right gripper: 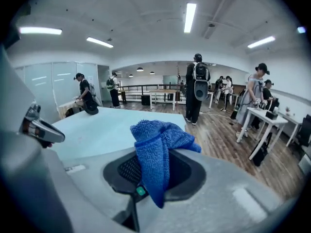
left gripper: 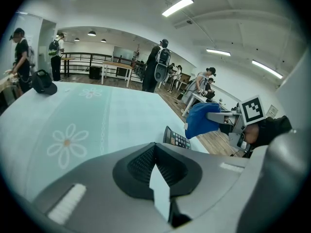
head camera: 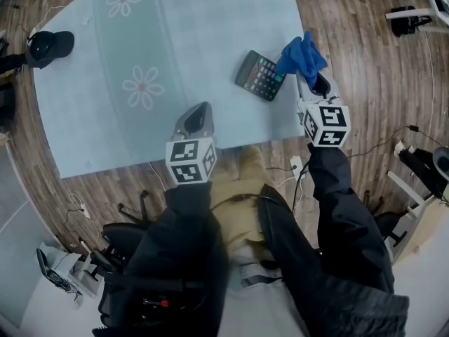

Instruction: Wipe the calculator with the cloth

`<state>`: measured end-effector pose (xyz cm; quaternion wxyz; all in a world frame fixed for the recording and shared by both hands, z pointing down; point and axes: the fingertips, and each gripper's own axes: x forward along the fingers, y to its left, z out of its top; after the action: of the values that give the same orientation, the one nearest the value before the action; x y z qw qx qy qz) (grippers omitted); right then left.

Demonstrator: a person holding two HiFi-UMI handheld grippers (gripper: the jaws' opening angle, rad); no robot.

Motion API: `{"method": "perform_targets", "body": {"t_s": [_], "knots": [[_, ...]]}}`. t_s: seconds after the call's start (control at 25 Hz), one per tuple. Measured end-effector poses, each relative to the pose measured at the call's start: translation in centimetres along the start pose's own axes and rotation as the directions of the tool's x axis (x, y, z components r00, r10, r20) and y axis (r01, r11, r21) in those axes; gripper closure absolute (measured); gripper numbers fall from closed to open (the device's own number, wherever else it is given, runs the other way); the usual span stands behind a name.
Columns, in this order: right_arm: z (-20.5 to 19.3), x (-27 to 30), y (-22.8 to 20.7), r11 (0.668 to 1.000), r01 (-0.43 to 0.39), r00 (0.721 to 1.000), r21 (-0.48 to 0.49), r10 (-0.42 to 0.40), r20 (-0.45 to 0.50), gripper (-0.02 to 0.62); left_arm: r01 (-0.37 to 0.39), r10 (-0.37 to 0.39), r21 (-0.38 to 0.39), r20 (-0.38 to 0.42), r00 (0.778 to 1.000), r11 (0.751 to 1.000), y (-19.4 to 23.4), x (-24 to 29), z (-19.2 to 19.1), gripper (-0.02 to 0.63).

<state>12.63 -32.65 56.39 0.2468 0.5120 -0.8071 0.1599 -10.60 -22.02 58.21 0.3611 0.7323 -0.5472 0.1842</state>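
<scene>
We work over a light-blue table (head camera: pixel 196 41). Our left gripper (head camera: pixel 202 111) hangs above its near edge, jaws pressed together with nothing between them. Our right gripper (head camera: pixel 309 76) hovers by the table's right edge. There the black calculator (head camera: pixel 259 76) lies keys up, well apart from the left fingertips. The blue cloth (head camera: pixel 300 56) is clenched between the right jaws. It bunches out past the fingertips, just beside the calculator's right end and raised off the table.
</scene>
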Motion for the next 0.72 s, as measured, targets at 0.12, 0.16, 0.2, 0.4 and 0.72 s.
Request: {"method": "perform_targets", "body": {"t_s": [0.12, 0.16, 0.2, 0.4, 0.72], "knots": [[-2.5, 1.4, -1.0, 0.998, 0.038, 0.996, -0.054, -0.042, -0.075, 0.506, -0.007, 0.007, 0.001, -0.005, 1.0, 1.0, 0.1, -0.1, -0.4, 0.603], [-3.5, 2.1, -0.9, 0.997, 0.034, 0.993, -0.07, -0.041, -0.109, 0.506, -0.009, 0.009, 0.002, -0.007, 1.0, 1.0, 0.2, -0.2, -0.4, 0.603], [-4.6, 2.8, -0.5, 0.996, 0.021, 0.989, -0.083, -0.033, -0.146, 0.506, -0.011, 0.011, 0.003, -0.009, 1.0, 1.0, 0.3, -0.2, -0.6, 0.604], [-9.1, 5.4, 3.2, 0.994, -0.078, 0.96, -0.072, 0.055, -0.276, 0.506, -0.025, 0.025, 0.003, -0.022, 0.999, 1.0, 0.6, -0.4, -1.3, 0.603], [-10.3, 5.7, 8.6, 0.981, -0.186, 0.937, -0.051, 0.161, -0.309, 0.506, -0.022, 0.022, 0.002, -0.021, 1.0, 1.0, 0.3, -0.7, -1.8, 0.604]]}}
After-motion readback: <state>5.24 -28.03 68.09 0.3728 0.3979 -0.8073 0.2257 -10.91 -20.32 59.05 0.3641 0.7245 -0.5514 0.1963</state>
